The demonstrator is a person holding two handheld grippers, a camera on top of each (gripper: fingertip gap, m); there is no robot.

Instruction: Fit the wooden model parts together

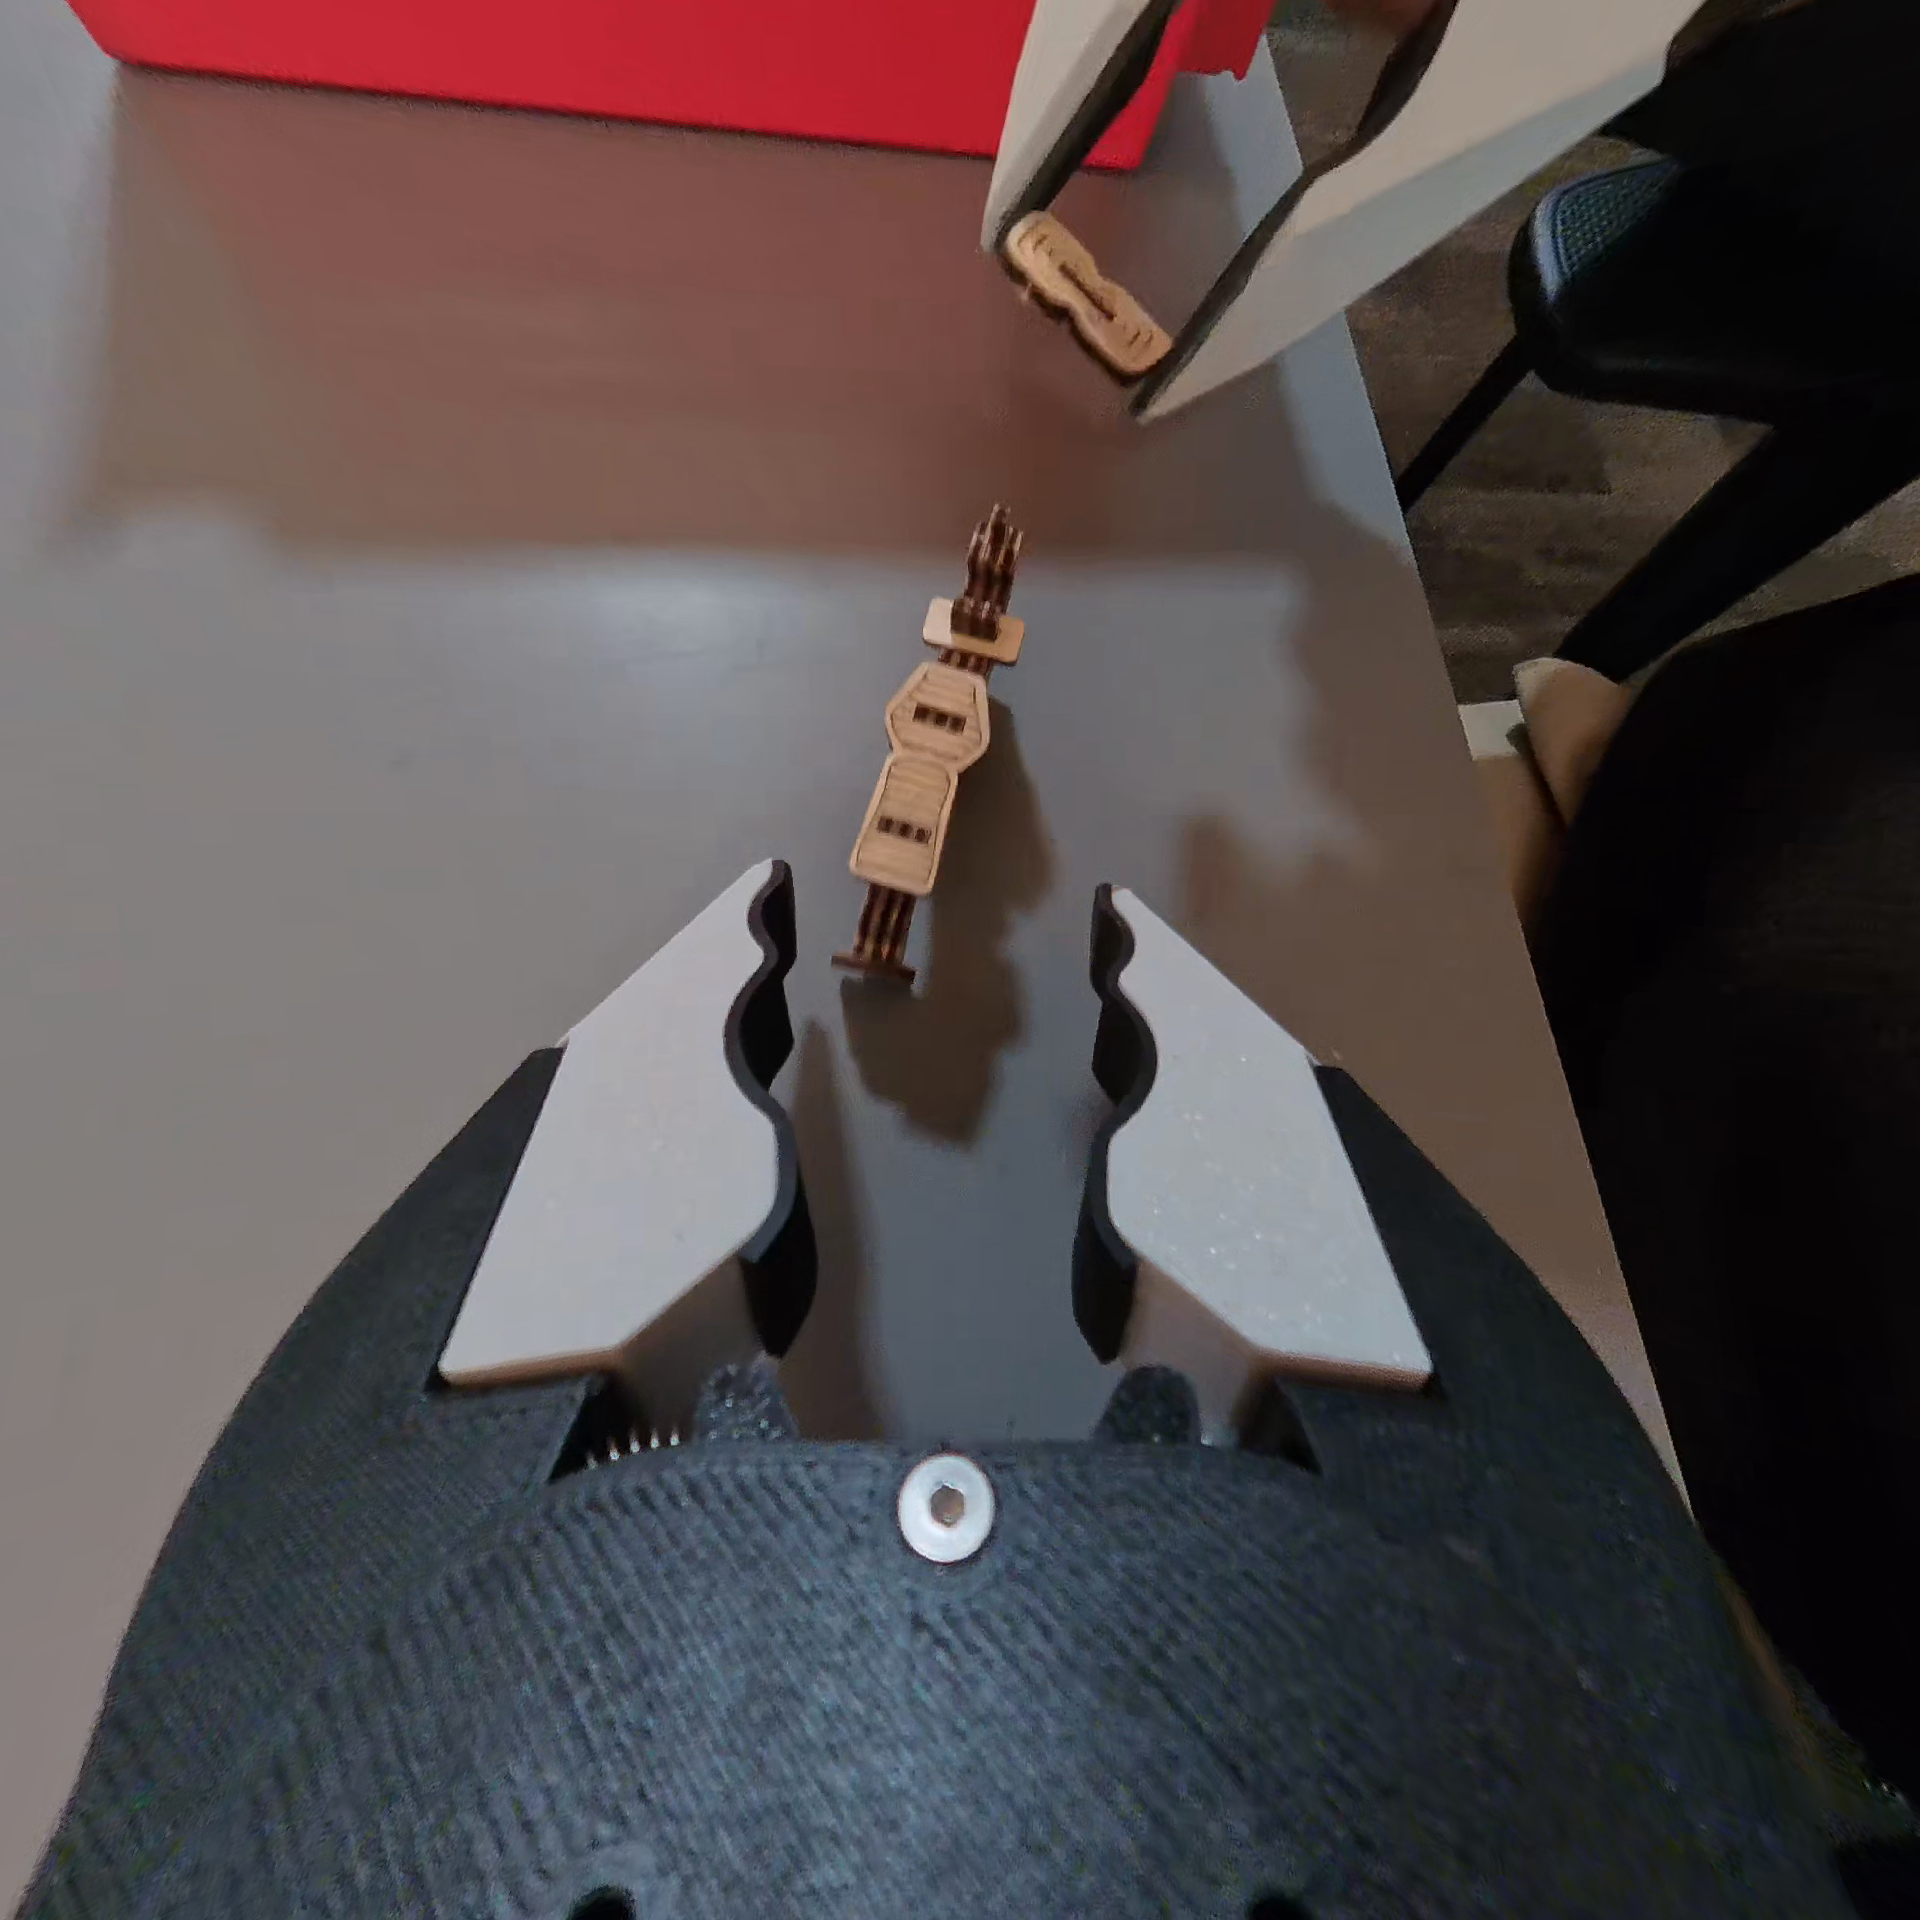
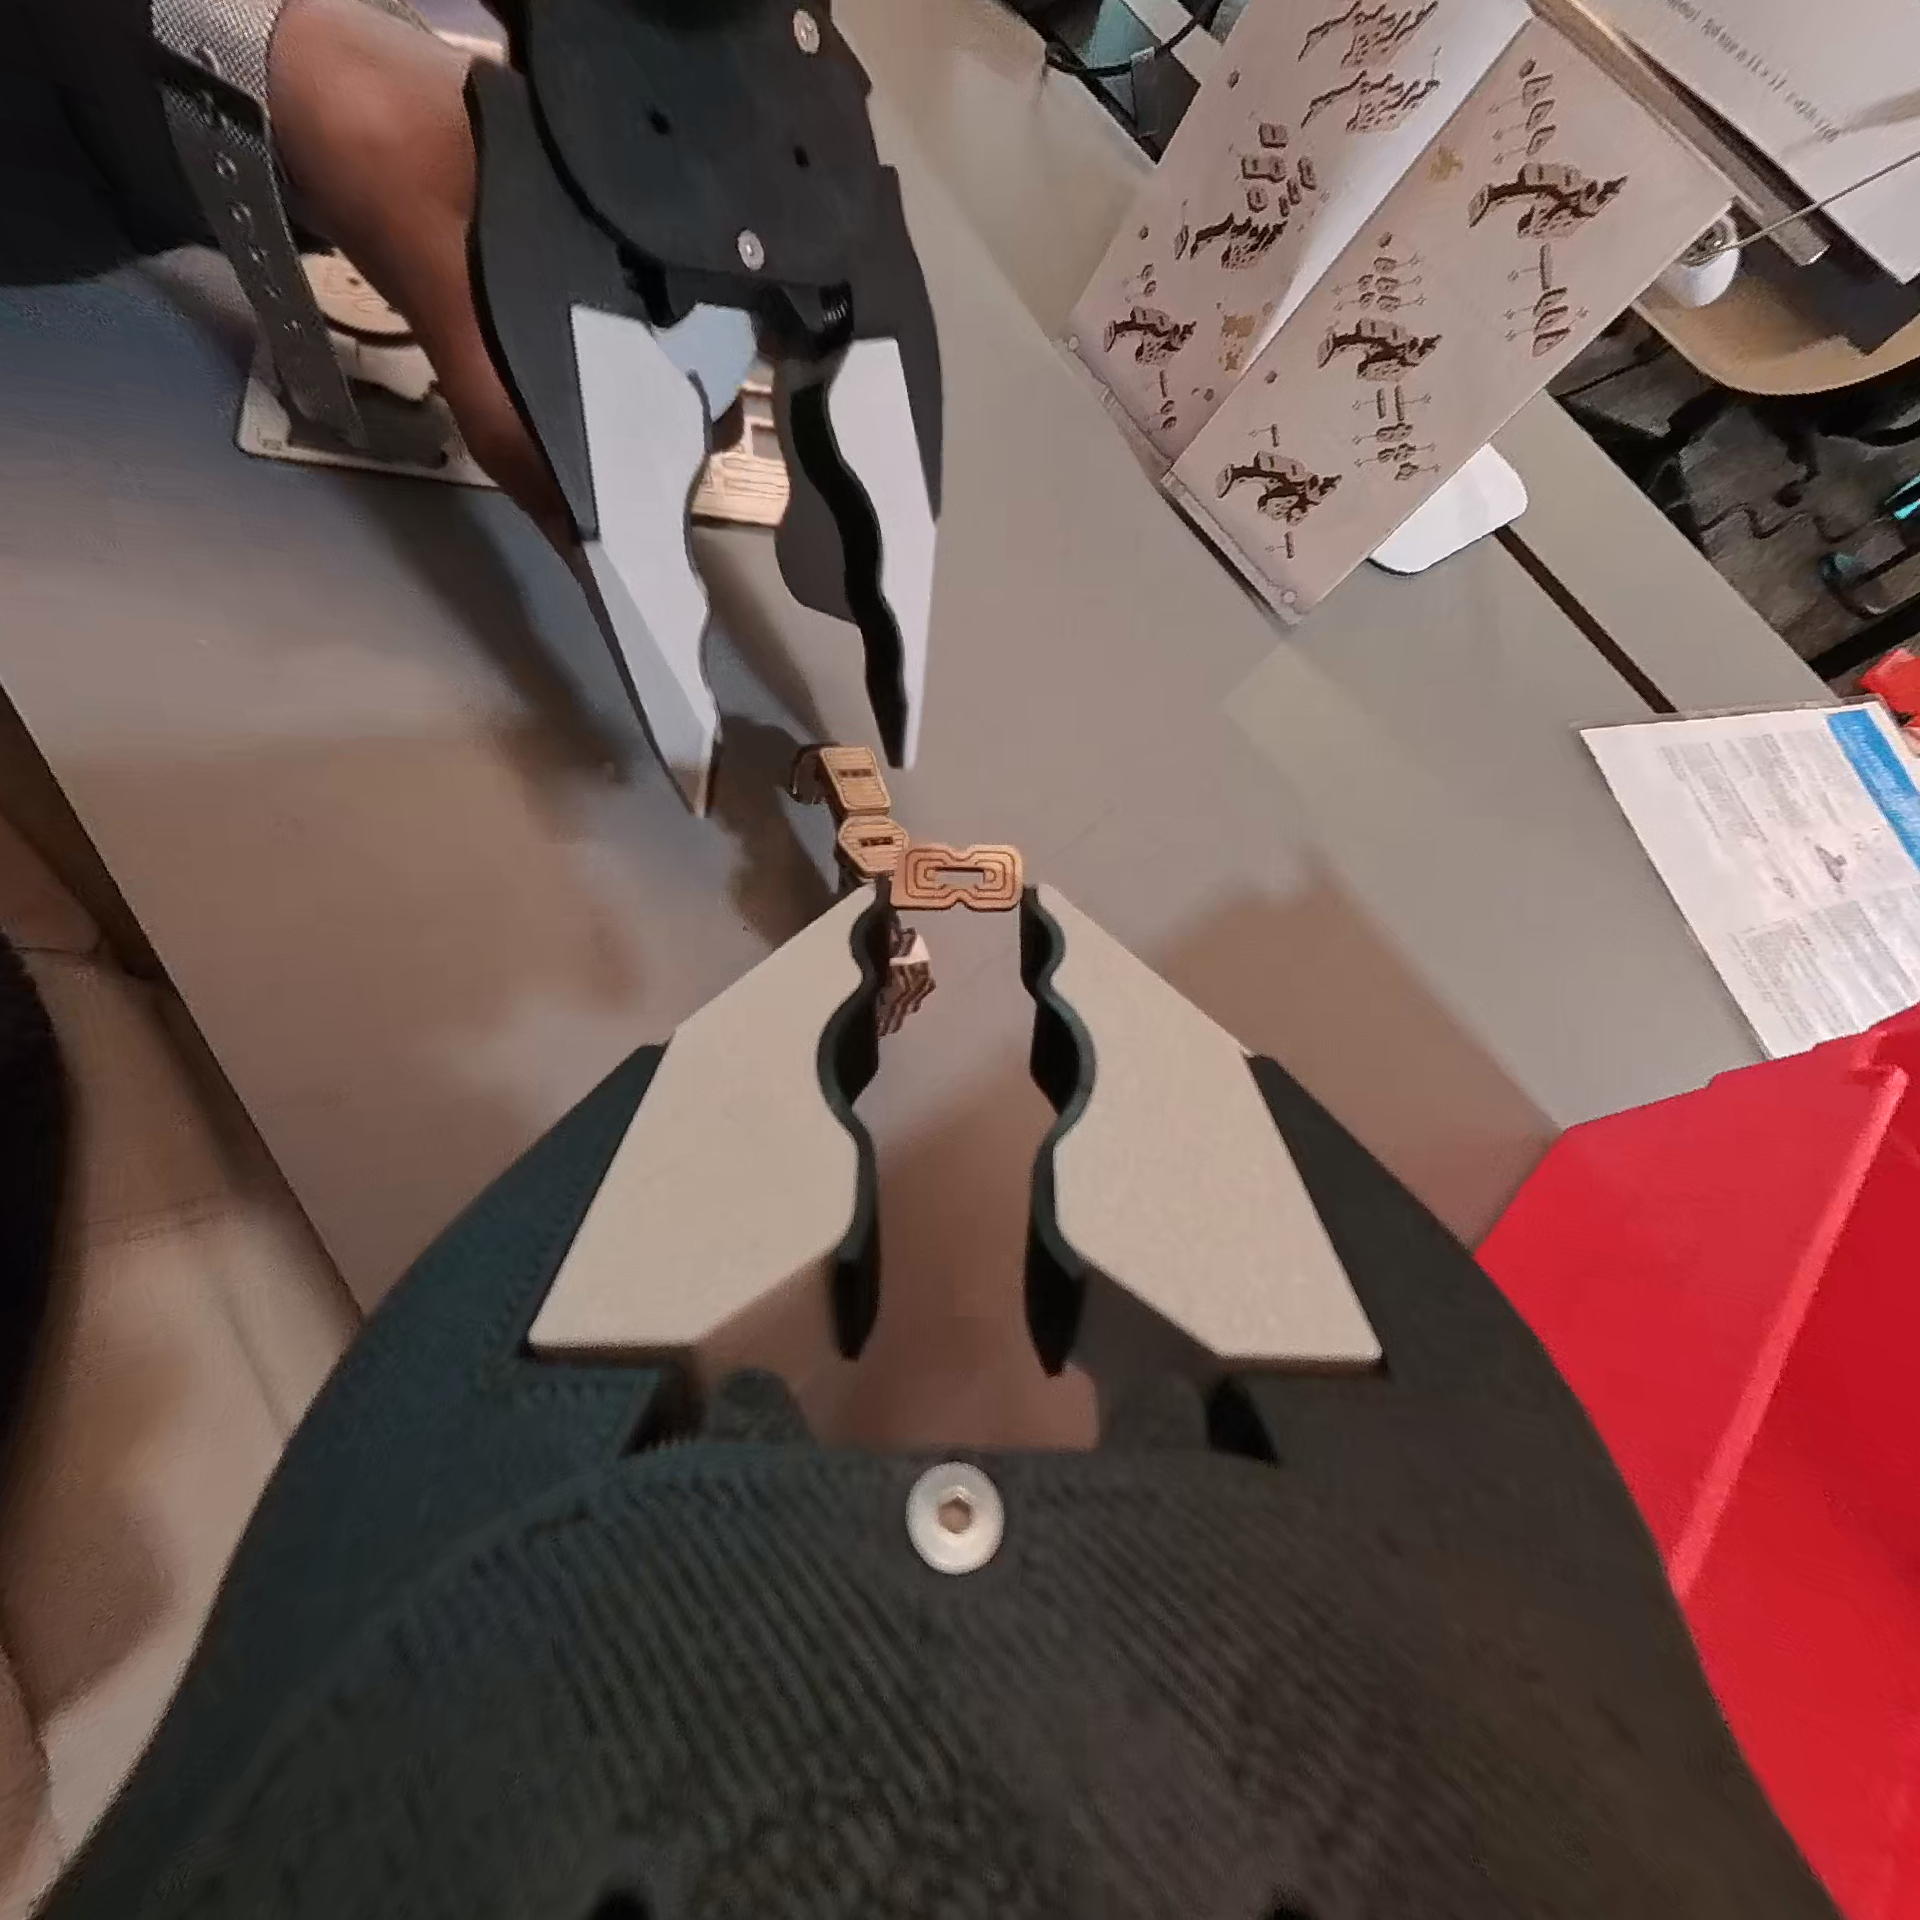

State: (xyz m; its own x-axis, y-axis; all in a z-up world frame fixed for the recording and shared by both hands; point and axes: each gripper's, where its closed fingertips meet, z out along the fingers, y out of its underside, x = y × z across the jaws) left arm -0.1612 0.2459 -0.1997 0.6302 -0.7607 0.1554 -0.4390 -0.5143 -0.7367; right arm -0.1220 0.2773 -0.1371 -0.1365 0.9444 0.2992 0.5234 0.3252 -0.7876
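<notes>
Right tongs (image 2: 951, 899) pinch a small wooden plate (image 2: 957, 879); left tongs (image 1: 940, 894), parted, flank the model (image 1: 923, 774).

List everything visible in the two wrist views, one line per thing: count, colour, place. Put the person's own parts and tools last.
Wooden model: one, light brown, partly built, lying on the table between both tongs.
Flat wooden piece: one, light brown, slotted, held at the right tongs' tips.
Table: one, grey-brown.
Red box: one, at the table's far edge in the left view.
Instruction sheets: two panels, pale with brown drawings, propped on the table.
Printed paper: one, white and blue, beside the red box.
Wooden part sheets: light brown, behind the left tongs; count unclear.
Chair: one, black, beyond the table edge.
Left tongs: one, grey and black, open, empty.
Right tongs: one, grey and black, gripping the flat piece.
</notes>
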